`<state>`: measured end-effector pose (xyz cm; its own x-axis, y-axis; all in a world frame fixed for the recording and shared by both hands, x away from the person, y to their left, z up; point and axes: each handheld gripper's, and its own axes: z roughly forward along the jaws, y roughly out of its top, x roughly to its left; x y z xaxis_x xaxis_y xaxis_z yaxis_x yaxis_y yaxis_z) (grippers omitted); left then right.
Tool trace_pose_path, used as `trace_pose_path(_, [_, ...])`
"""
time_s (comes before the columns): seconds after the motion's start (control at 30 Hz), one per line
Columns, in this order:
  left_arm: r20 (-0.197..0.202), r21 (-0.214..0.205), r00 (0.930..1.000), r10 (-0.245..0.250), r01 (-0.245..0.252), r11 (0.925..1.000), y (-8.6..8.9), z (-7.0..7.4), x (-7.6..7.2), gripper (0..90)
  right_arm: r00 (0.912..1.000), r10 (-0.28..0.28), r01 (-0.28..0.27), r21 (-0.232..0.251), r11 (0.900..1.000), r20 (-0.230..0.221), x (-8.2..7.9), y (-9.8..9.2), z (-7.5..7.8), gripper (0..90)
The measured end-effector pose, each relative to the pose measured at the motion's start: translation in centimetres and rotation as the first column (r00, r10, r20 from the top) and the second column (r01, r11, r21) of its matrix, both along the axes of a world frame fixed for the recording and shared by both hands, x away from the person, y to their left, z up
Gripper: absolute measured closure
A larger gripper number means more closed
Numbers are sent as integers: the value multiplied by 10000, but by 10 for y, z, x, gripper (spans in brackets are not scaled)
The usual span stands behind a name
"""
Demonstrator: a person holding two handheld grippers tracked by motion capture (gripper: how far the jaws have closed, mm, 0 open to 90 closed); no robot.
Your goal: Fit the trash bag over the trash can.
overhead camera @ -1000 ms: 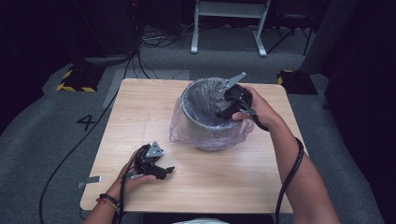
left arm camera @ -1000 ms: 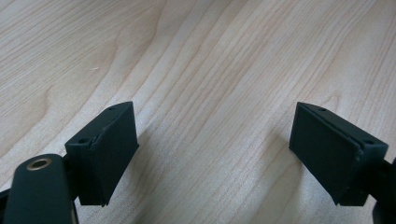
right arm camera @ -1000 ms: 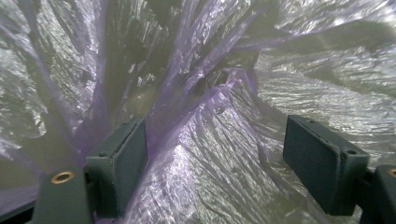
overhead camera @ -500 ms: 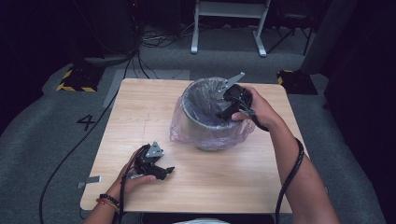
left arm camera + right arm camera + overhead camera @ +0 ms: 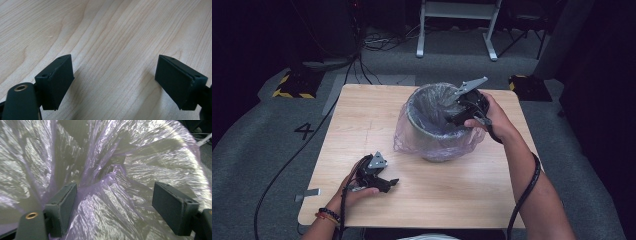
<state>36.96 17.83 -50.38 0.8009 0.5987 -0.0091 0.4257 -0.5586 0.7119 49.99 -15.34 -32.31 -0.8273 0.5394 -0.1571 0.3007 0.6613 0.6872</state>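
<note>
The right tongs [image 5: 451,116] reach down into the mouth of the bin [image 5: 437,150], which stands right of centre on the far half of the desk [image 5: 362,120]. Their jaws stand wide apart with the crinkled bag [image 5: 110,202] bulging between them, not pinched, likely so the liner can be pushed down or gathered inside. The bag's edge is draped over the rim, which keeps it from slipping in. The left tongs [image 5: 387,184] rest on the desk at the near left, jaws wide and holding nothing, out of the way. The desk is pale wood on grey carpet, with cables and a white frame beyond, in a dim room
</note>
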Motion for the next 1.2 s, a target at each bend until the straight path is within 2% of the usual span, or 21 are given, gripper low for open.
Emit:
trace_pose_path(0.17, [-1, 3, 10000, -1, 1, 10000, 0, 0, 0, 149, 9998, -20, 4, 724, 9974, 218, -7, -10, 9, 211])
trace_pose_path(0.3, [3, 2, 10000, 0, 0, 10000, 0, 0, 0, 150, 9995, -58, 25, 1090, 9940, 307, -13, -18, 15, 211])
trace_pose_path(0.47, [3, 2, 10000, -1, 1, 10000, 0, 0, 0, 150, 9994, -92, 57, 1040, 9946, 335, -20, -27, 15, 209])
trace_pose_path(0.57, [1, 1, 10000, 0, 0, 10000, 0, 0, 0, 149, 9993, -17, -30, 1254, 9921, 367, -26, -32, 17, 205])
trace_pose_path(0.63, [2, 4, 10000, 2, -2, 10000, 0, 0, 0, 149, 9993, 222, -264, 1384, 9900, 315, -31, -33, 19, 201])
trace_pose_path(0.8, [12, 3, 10000, -3, 3, 10000, 0, 0, 0, 150, 9973, 386, -467, 1354, 9897, 621, -44, -34, 25, 191])
trace_pose_path(0.87, [6, 4, 10000, 1, -1, 10000, 0, 0, 0, 150, 9968, 364, -467, 1483, 9878, 714, -49, -37, 27, 191])
trace_pose_path(0.93, [10, 5, 10000, 5, -5, 10000, 0, 0, 0, 150, 9961, 180, -309, 1510, 9880, 864, -52, -39, 27, 199])
trace_pose_path(1.2, [10, 5, 10000, 23, -23, 10000, 0, 0, 0, 150, 9951, 168, -306, 1420, 9894, 970, -63, -49, 18, 199])
